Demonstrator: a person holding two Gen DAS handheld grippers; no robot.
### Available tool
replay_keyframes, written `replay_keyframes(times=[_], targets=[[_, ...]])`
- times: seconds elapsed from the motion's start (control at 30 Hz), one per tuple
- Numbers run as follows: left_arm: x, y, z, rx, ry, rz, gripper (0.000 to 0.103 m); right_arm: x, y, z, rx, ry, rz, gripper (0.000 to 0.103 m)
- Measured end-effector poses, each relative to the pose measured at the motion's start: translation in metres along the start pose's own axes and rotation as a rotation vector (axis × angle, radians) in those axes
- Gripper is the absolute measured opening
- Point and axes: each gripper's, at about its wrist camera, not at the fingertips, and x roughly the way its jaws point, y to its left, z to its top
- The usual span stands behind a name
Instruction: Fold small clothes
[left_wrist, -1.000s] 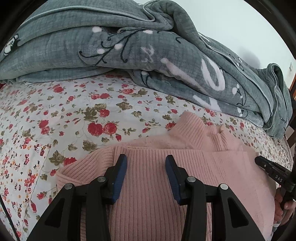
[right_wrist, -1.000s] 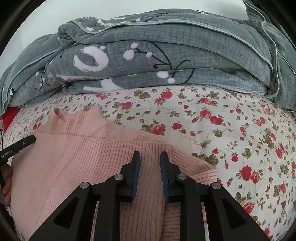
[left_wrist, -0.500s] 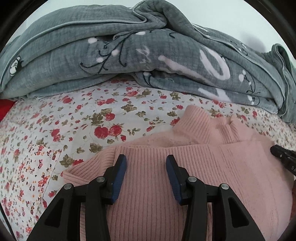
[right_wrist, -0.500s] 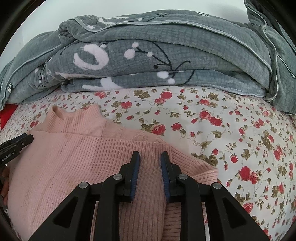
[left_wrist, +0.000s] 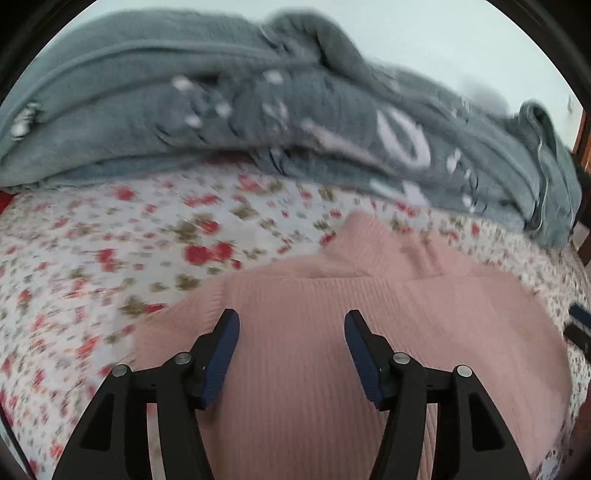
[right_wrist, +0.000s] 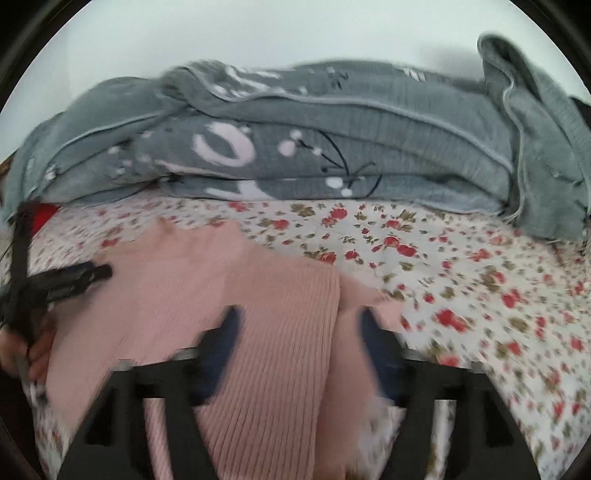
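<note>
A pink ribbed sweater (left_wrist: 332, 332) lies flat on the floral bedsheet (left_wrist: 110, 266), collar toward the far side. My left gripper (left_wrist: 291, 328) is open above the sweater's left part, nothing between its blue pads. In the right wrist view the sweater (right_wrist: 229, 302) shows its right part folded inward. My right gripper (right_wrist: 297, 328) is open over that fold, blurred by motion. The right gripper's tip shows at the left wrist view's right edge (left_wrist: 580, 325); the left gripper shows in the right wrist view (right_wrist: 74, 280).
A folded grey blanket (left_wrist: 258, 110) with white patterns is piled along the far side of the bed, also in the right wrist view (right_wrist: 332, 155). A pale wall rises behind it. The floral sheet (right_wrist: 461, 280) extends to the right of the sweater.
Both grippers have opened wider and pulled back from the sweater. The right gripper, nearly shut before, has let go of the folded right part. Both views are now motion-blurred.
</note>
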Motion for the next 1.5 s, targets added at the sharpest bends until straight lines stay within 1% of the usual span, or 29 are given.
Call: replay_keyframes(times=[0.03,0.07,0.1,0.13,0.17,0.23,0.27,0.3,0.37,0.43,0.5,0.57,0.67,0.73,0.77,0.8,0.83,0.87,0.9,0.97,1.07,1.17,1.2,1.27,1.37,1.47,1.5], targets=[[-0.01,0.004,-0.004,-0.023,-0.019,0.035,0.07,-0.009,-0.001,-0.007,-0.002,-0.005,0.0,0.085],[-0.02,0.01,-0.01,-0.041,-0.014,0.056,0.072,-0.016,-0.005,-0.015,0.007,-0.013,0.011,0.085],[-0.028,0.015,-0.018,-0.05,0.008,0.053,0.072,-0.02,-0.009,-0.022,0.024,-0.021,0.02,0.085],[-0.035,0.022,-0.024,-0.069,0.016,0.039,0.072,-0.022,-0.017,-0.028,0.055,-0.016,0.017,0.085],[-0.044,0.031,-0.033,-0.11,0.011,0.012,0.072,-0.021,-0.024,-0.032,0.086,-0.003,0.021,0.085],[-0.058,0.054,-0.05,-0.225,-0.007,-0.047,0.075,-0.015,-0.036,-0.038,0.135,0.023,0.054,0.086],[-0.06,0.06,-0.054,-0.264,-0.001,-0.07,0.075,-0.009,-0.041,-0.04,0.162,0.045,0.073,0.086],[-0.057,0.066,-0.055,-0.282,0.025,-0.092,0.075,-0.004,-0.044,-0.041,0.183,0.068,0.092,0.086],[-0.048,0.067,-0.055,-0.281,0.067,-0.125,0.075,0.007,-0.048,-0.043,0.203,0.105,0.136,0.085],[-0.04,0.065,-0.055,-0.274,0.081,-0.145,0.075,0.012,-0.05,-0.046,0.219,0.115,0.15,0.086],[-0.03,0.055,-0.052,-0.235,0.109,-0.14,0.076,0.015,-0.049,-0.047,0.216,0.122,0.161,0.086],[-0.026,0.047,-0.047,-0.211,0.114,-0.128,0.077,0.021,-0.047,-0.045,0.209,0.137,0.163,0.087],[-0.019,0.047,-0.042,-0.228,0.134,-0.126,0.077,0.032,-0.043,-0.042,0.203,0.138,0.151,0.087],[-0.018,0.054,-0.041,-0.274,0.132,-0.145,0.076,0.036,-0.044,-0.039,0.206,0.13,0.15,0.085],[-0.017,0.057,-0.039,-0.287,0.129,-0.147,0.064,0.038,-0.045,-0.037,0.215,0.122,0.159,0.072],[-0.017,0.058,-0.039,-0.295,0.12,-0.148,0.053,0.04,-0.047,-0.036,0.222,0.118,0.19,0.045],[-0.015,0.06,-0.039,-0.311,0.126,-0.187,0.036,0.042,-0.049,-0.036,0.235,0.126,0.257,0.041],[-0.015,0.063,-0.041,-0.338,0.13,-0.219,0.027,0.043,-0.052,-0.037,0.249,0.125,0.285,0.033],[-0.018,0.065,-0.042,-0.363,0.116,-0.243,0.025,0.043,-0.055,-0.037,0.267,0.119,0.288,0.027],[-0.026,0.064,-0.042,-0.357,0.1,-0.255,0.022,0.036,-0.058,-0.037,0.282,0.093,0.312,0.023],[-0.043,0.057,-0.044,-0.362,0.083,-0.273,0.022,0.01,-0.051,-0.033,0.246,0.032,0.32,0.021],[-0.057,0.052,-0.049,-0.366,0.098,-0.284,0.022,-0.021,-0.05,-0.033,0.269,0.0,0.373,0.021],[-0.063,0.049,-0.053,-0.368,0.112,-0.278,0.022,-0.032,-0.05,-0.035,0.263,-0.017,0.375,0.021],[-0.083,0.039,-0.069,-0.351,0.112,-0.27,0.022,-0.055,-0.048,-0.043,0.228,-0.031,0.345,0.021],[-0.109,0.025,-0.093,-0.315,0.108,-0.251,0.022,-0.074,-0.051,-0.063,0.223,-0.028,0.319,0.021],[-0.122,0.023,-0.107,-0.325,0.097,-0.251,0.026,-0.083,-0.056,-0.087,0.22,-0.017,0.287,0.022],[-0.123,0.023,-0.11,-0.329,0.094,-0.244,0.027,-0.081,-0.057,-0.093,0.221,-0.008,0.272,0.026]])
